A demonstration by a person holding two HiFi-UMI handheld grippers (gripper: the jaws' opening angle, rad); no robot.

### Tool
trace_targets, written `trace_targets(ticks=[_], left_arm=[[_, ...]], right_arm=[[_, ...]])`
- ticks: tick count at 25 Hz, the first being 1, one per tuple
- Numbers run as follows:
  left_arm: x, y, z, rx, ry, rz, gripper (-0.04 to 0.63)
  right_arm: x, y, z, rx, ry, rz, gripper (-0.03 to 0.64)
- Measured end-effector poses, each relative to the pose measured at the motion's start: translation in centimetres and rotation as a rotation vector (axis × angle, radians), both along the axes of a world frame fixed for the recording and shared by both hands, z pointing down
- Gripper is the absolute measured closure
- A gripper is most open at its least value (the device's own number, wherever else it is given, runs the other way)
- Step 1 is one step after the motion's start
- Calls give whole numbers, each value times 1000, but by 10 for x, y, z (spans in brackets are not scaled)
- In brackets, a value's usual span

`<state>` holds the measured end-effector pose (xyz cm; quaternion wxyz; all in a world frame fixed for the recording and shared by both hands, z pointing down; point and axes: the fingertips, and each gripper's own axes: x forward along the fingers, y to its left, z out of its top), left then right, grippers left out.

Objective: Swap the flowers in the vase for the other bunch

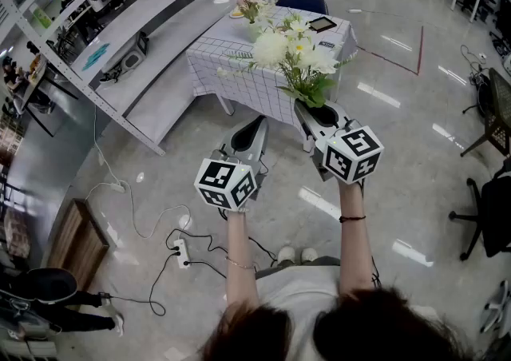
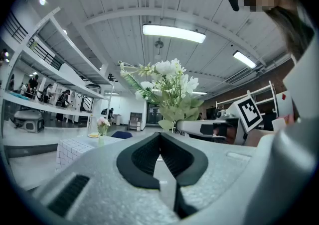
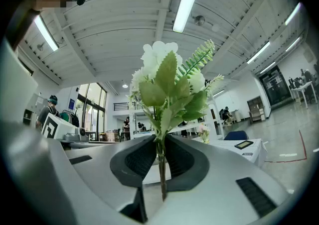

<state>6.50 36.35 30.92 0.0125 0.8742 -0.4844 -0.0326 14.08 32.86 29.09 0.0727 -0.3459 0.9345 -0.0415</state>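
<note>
White blooms and green leaves, the replacement bunch (image 3: 168, 82), stand up from between the jaws of our right gripper (image 3: 160, 142), whose pads are clamped on the thin stems low down. We judge that this low grip keeps the heads clear of the tool and unsquashed while we carry them. Our left gripper (image 2: 160, 138) sits just beside the right one, on its left, with its jaws pressed together and nothing between them. We take it that this one is kept free to lift out the old flowers. Ahead of both tips, well apart from them, stands the table (image 1: 239, 80) with its checked cloth, and on it the vase (image 1: 253, 29) with the pink flowers (image 1: 246, 0) in it. So the swap is not yet made: the vase must be emptied before our bunch can go in. Both tools point roughly level toward that table, which suits an approach and not yet a placing.
</note>
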Motion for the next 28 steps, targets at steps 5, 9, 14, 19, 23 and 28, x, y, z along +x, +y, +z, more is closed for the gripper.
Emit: trace_targets(ticks=[5, 9, 14, 19, 23, 28], left_arm=[[5, 1, 3, 0, -3, 4, 584], [9, -3, 6, 2, -4, 7, 584], [14, -2, 8, -1, -2, 8, 584], [24, 1, 8, -6, 1, -5, 584], [27, 3, 14, -11, 8, -21, 584], [29, 0, 18, -28, -1, -32, 584]], right_arm=[[3, 1, 3, -5, -5, -5, 565], [5, -3, 7, -9, -13, -7, 565], [11, -3, 9, -18, -24, -12, 565], [21, 0, 9, -26, -25, -26, 565], [28, -1, 15, -42, -38, -27, 565], [30, -5, 17, -53, -47, -47, 565]])
